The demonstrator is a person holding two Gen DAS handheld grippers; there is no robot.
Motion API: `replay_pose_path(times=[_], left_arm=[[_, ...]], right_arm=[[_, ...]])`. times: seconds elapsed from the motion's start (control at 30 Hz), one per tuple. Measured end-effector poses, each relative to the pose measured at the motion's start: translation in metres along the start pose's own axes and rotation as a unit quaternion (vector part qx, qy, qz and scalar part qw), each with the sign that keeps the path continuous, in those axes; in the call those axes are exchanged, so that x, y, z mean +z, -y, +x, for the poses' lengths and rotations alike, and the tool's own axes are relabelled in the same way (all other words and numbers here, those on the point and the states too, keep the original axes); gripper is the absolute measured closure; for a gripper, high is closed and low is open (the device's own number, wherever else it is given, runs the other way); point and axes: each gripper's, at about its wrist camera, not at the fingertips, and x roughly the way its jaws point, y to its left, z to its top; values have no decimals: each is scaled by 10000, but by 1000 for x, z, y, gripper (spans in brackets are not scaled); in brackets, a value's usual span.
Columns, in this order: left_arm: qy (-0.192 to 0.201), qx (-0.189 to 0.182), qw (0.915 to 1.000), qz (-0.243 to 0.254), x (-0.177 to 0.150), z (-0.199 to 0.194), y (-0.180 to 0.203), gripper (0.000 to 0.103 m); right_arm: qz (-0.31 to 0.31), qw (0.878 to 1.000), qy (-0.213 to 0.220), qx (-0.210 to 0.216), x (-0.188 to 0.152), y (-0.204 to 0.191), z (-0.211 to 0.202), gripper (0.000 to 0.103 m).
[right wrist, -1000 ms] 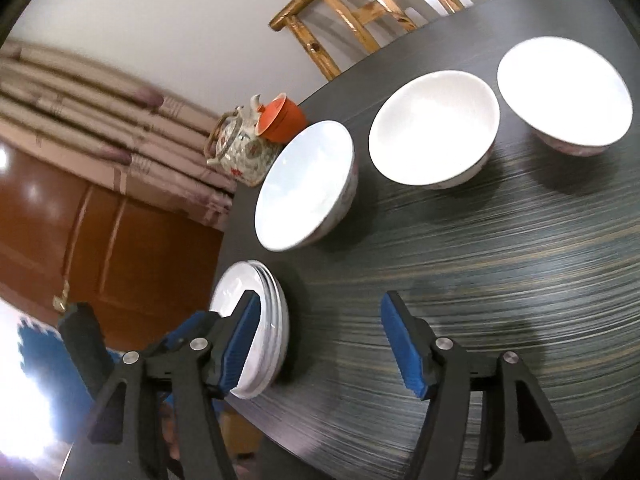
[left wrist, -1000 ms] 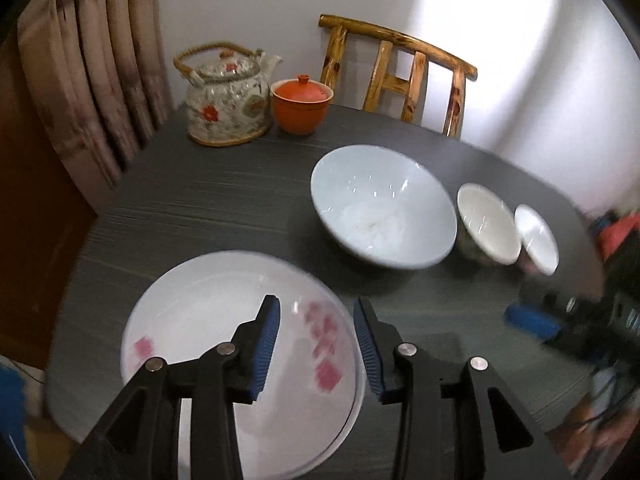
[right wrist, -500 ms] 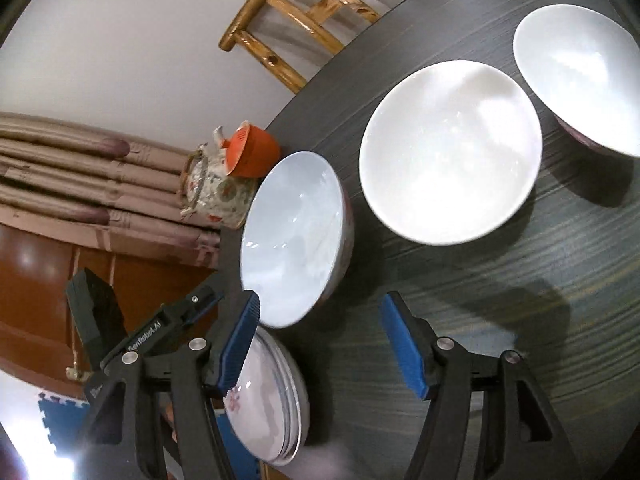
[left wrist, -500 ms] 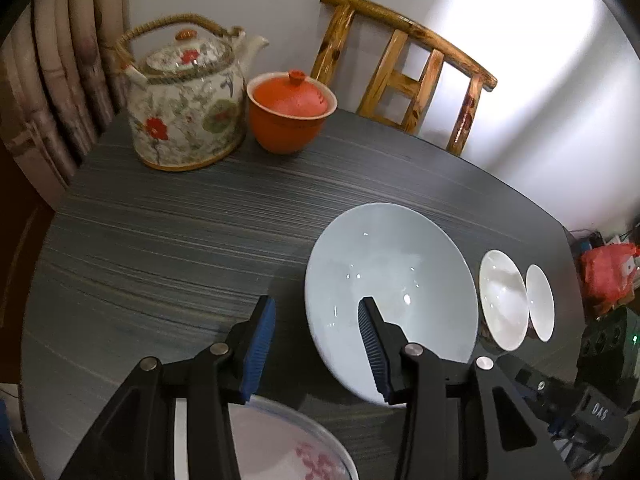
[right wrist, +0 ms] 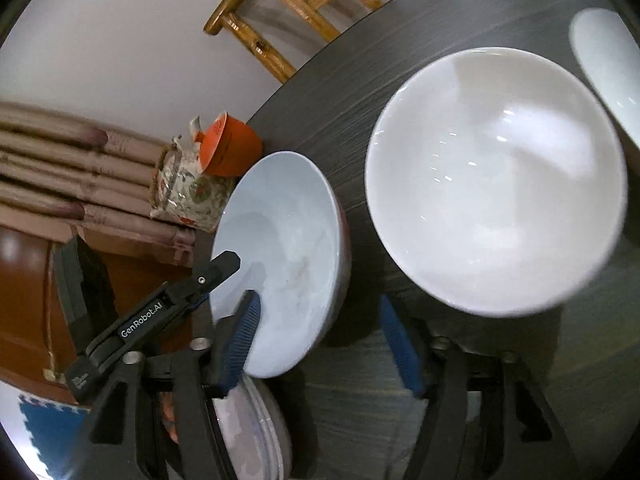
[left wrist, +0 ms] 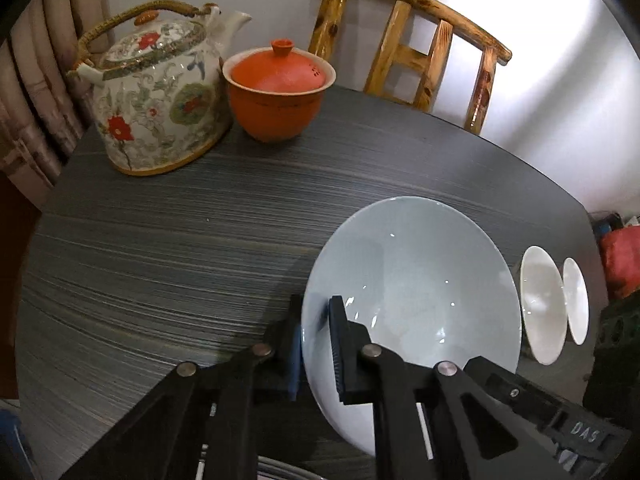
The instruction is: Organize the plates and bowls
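Observation:
A large pale blue bowl [left wrist: 416,300] stands on the dark table [left wrist: 160,260]. My left gripper [left wrist: 316,340] is closing on the bowl's left rim, one pad inside and one outside, pinching the wall. My right gripper [right wrist: 322,340] straddles the same bowl's [right wrist: 288,248] near rim. Its jaws are closing, with the left finger [right wrist: 244,332] over the inside and the right finger [right wrist: 400,348] still apart from the outer wall. The left gripper's finger [right wrist: 220,266] shows on the bowl's far-left edge. A stack of white plates [right wrist: 256,432] lies below the bowl.
A white bowl [right wrist: 496,176] sits right of the blue one, and another bowl [right wrist: 604,64] beyond it. A floral teapot [left wrist: 160,100] and an orange lidded cup [left wrist: 278,92] stand at the table's back left. A wooden chair [left wrist: 408,52] is behind the table.
My left gripper left the plates, moved to the blue bowl and shut on its rim. My right gripper came down toward the same bowl and its jaws narrowed around the near rim.

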Motion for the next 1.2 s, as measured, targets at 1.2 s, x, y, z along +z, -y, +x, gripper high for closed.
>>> replay_pose_path(times=[1.2], left_arm=[[-13,-614,9980,165,-194,-53,125,93]], right_arm=[[-953,9940,-14,-538,-105,113,-155,82]])
